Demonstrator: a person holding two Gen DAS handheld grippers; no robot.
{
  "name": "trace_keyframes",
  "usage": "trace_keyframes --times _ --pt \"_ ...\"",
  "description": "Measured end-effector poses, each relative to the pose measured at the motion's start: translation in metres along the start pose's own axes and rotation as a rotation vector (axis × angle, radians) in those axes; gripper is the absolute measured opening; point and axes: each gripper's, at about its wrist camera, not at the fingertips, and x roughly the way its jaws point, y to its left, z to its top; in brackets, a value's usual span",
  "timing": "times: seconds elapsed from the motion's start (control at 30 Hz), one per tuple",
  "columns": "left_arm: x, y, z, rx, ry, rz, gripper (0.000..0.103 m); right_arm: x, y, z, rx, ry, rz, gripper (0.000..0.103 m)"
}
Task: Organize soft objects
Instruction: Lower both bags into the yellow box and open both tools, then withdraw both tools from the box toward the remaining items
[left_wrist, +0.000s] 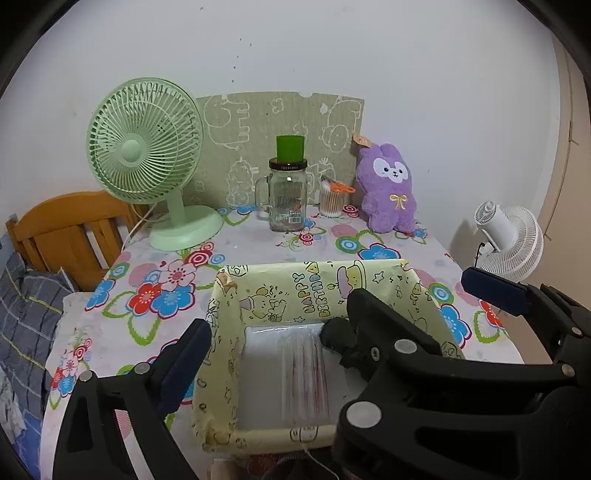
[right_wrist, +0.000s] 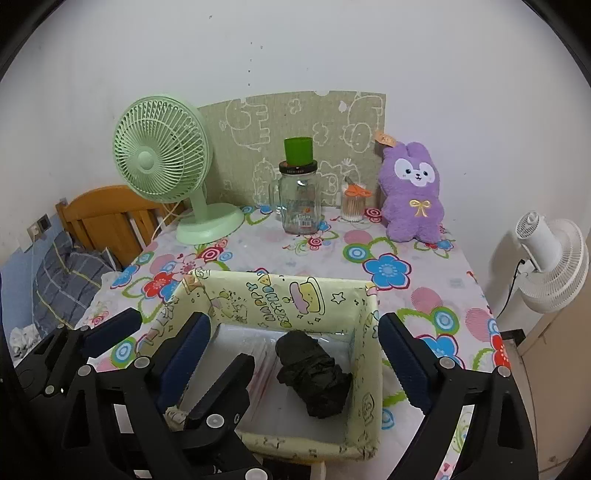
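Black rolled cloth bundle (right_wrist: 314, 376) lies in the yellow paper-lined box (right_wrist: 369, 369); both grippers (left_wrist: 280, 354) (right_wrist: 291, 358) gape empty, and a careless knock could tip the flimsy wall.

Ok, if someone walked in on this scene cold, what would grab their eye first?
Probably the purple plush bunny sitting upright at the table's back right, against the wall. Next, the mint-green desk fan at the back left, and the pale yellow box printed with birthday cartoons in the foreground on the flowered tablecloth. A dark rolled bundle lies inside the box, with both grippers' fingers open around it.
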Motion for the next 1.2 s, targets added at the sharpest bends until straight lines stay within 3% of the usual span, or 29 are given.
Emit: trace_keyframes --times 0.3,1.2 --pt "-0.026 -0.005 -0.002 0.009 -0.032 -0.006 0.103 -0.029 0.004 -0.003 -0.001 -0.032 -0.011 0.101" --pt "-0.094 -0.015 -0.029 0.021 -0.101 -0.012 0.103 -0.106 0.014 -0.028 0.000 -0.096 -0.033 0.103"
